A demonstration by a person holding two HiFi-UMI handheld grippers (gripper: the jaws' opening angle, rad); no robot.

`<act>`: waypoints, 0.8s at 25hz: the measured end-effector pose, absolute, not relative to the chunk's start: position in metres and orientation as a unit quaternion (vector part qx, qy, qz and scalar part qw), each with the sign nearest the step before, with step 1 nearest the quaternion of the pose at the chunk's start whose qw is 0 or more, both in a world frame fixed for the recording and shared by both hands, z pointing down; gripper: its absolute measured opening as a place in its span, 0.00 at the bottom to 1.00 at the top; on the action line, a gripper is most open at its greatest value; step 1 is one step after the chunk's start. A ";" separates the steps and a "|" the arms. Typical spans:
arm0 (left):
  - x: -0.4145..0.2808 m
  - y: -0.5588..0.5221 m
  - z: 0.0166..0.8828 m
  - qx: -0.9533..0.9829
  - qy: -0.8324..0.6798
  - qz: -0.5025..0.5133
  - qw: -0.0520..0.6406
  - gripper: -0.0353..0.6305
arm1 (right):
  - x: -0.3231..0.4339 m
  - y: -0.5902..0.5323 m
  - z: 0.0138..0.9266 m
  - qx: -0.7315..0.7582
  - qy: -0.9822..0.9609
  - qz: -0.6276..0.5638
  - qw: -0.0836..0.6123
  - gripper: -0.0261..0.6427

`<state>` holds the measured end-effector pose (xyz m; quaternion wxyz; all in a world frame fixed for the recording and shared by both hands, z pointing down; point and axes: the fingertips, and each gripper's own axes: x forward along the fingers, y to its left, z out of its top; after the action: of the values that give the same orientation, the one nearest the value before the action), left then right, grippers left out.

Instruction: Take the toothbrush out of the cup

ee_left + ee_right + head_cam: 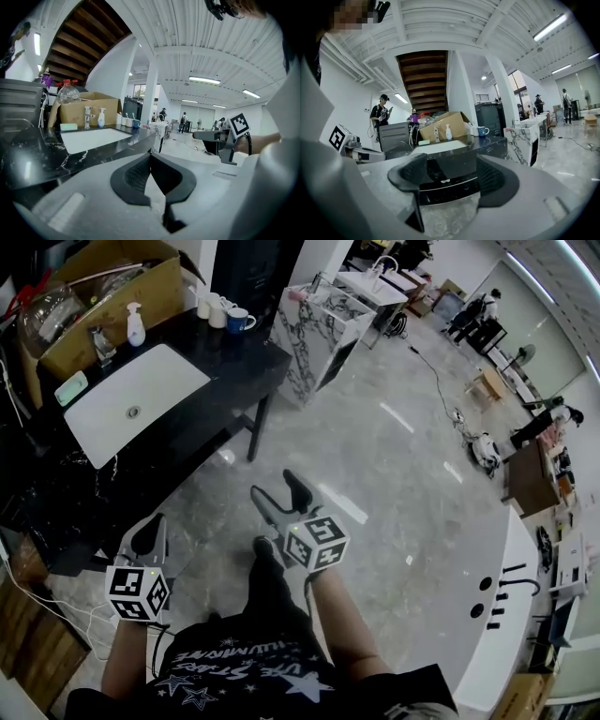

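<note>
1. Close in front of me, the right gripper (450,174) has its jaws spread wide with only floor showing between them. The left gripper (150,158) has its jaws pressed together on nothing. If I lead with the left as it is, it will only butt the target, not take it.
2. Underfoot, the pale glossy floor (375,456) separates me from the work, and I stand well apart from it. Stretching from this far instead of stepping in would leave my aim unsteady.
3. Further on, the black stone-topped surface (234,362) carries a white rectangular basin (131,399) and a clear pump bottle (137,326). A low, sweeping reach could clip the surface's corner or knock the bottle over.
4. At the far end, the thin pale toothbrush (126,115) stands upright in one of the small white cups (211,310), which crowd just beside a dark blue mug (240,321). More than one handle seems to stick up, too small to sort out, so I could seize the wrong one. Wide jaws may also catch a rim or nudge a neighbour. A light cup could tip or ride up with the brush.
</note>
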<state>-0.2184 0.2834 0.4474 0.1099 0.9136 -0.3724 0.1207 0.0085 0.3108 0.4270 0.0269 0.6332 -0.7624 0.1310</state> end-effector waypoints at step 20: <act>-0.081 0.120 0.419 0.818 -0.557 0.102 0.102 0.07 | 0.170 0.059 0.417 0.497 -0.853 0.157 0.029 0.52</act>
<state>-0.0811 0.1202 0.4191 0.1018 0.8181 -0.5567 0.1019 0.1701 0.0589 0.4165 0.0291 0.4972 -0.8527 0.1573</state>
